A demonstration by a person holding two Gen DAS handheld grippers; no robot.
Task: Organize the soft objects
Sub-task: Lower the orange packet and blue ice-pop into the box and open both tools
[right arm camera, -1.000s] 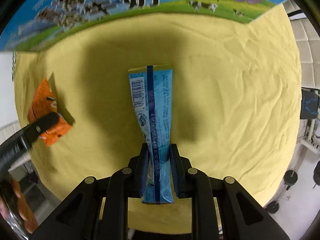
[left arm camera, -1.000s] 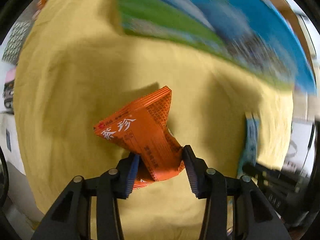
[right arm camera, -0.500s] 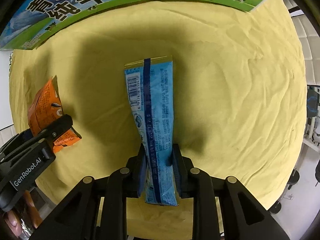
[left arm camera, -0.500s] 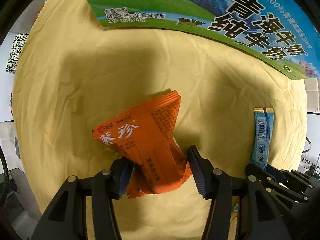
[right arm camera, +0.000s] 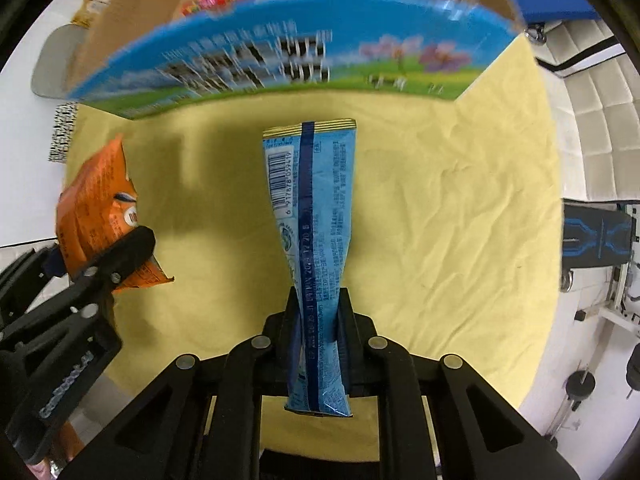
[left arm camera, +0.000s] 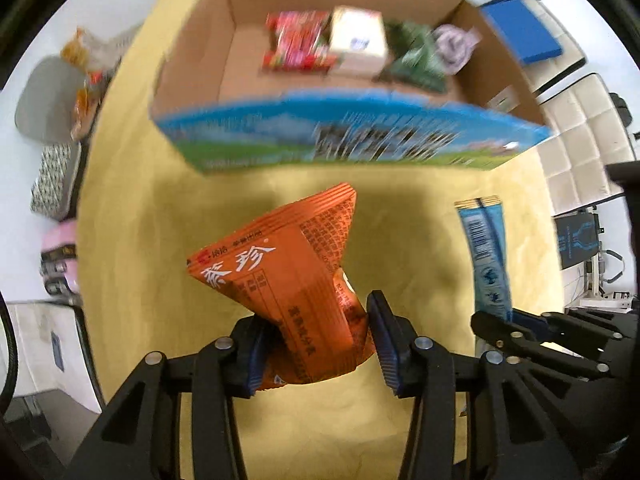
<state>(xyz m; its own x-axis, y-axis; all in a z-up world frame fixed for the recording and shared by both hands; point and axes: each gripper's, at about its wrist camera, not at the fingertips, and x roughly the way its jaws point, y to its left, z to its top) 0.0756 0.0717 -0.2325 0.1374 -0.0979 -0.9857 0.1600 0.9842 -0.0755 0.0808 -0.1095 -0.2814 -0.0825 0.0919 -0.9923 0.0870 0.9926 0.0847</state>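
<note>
Left gripper pinches the orange packet by its lower end, lifted above the yellow cloth; right gripper is clamped on the long blue packet, also aloft. Both look light, crinkly, probably slippery, so those end grips suit. Ahead, the open cardboard box holds several items already. Its blue printed front wall must be cleared.
</note>
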